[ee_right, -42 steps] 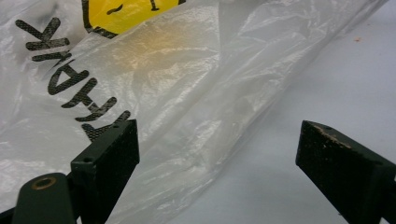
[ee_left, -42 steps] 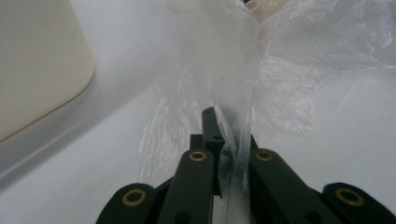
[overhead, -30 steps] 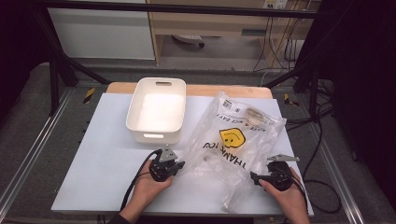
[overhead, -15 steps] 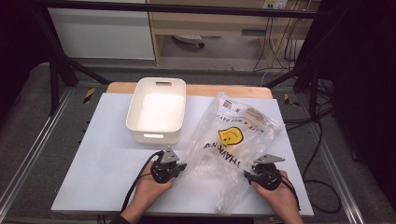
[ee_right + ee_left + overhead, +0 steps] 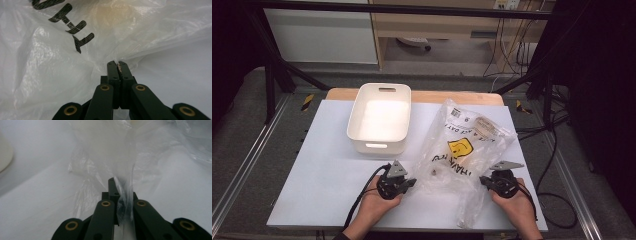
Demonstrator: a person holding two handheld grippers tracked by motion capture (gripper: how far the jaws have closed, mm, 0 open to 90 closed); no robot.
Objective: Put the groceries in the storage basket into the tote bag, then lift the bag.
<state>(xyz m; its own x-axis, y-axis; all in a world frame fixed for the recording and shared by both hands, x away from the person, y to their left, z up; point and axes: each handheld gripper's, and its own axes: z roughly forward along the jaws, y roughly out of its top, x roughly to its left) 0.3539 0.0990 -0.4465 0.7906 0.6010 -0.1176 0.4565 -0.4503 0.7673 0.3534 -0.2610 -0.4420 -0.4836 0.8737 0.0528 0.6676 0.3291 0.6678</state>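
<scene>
White tabletop carries a clear plastic bag just right of a white bin. Left gripper pinches the bag's left edge; right gripper, jaws just closing, seemingly nips its right edge.

On the table the tub sits left of the plastic bag, which lies between both grippers.

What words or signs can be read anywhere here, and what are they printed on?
"THANK YOU", partly creased, beside a yellow smiley face: on the clear plastic bag.
Upper line of print, roughly "...A NICE DAY": too blurred to confirm.
White barcode label at the bag's top: too small to read.
</scene>
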